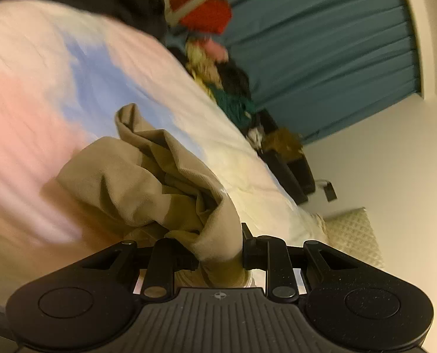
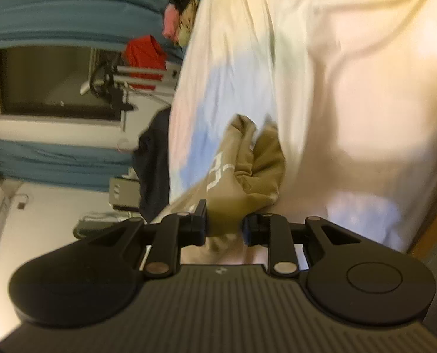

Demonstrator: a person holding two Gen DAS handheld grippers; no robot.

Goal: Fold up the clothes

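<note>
Left claw (image 1: 220,248) clamps bunched khaki cotton garment (image 1: 148,182); right claw (image 2: 224,226) clamps same garment ahead, above pastel bedsheet (image 2: 365,103).

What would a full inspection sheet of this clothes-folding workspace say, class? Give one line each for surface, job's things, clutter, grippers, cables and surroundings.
Surface: bed cover, pale with pink and blue patches, wrinkled.
Job's things: one tan garment, bunched, white print on it in the right wrist view; both grippers hold it.
Clutter: heap of mixed clothes along the bed's far edge; dark garment at the bed's end.
Grippers: left gripper and right gripper, jaws shut on the tan garment.
Cables: a thin lead seems to run by the window; too blurred to be sure.
Surroundings: teal curtains, window, white wall.
</note>
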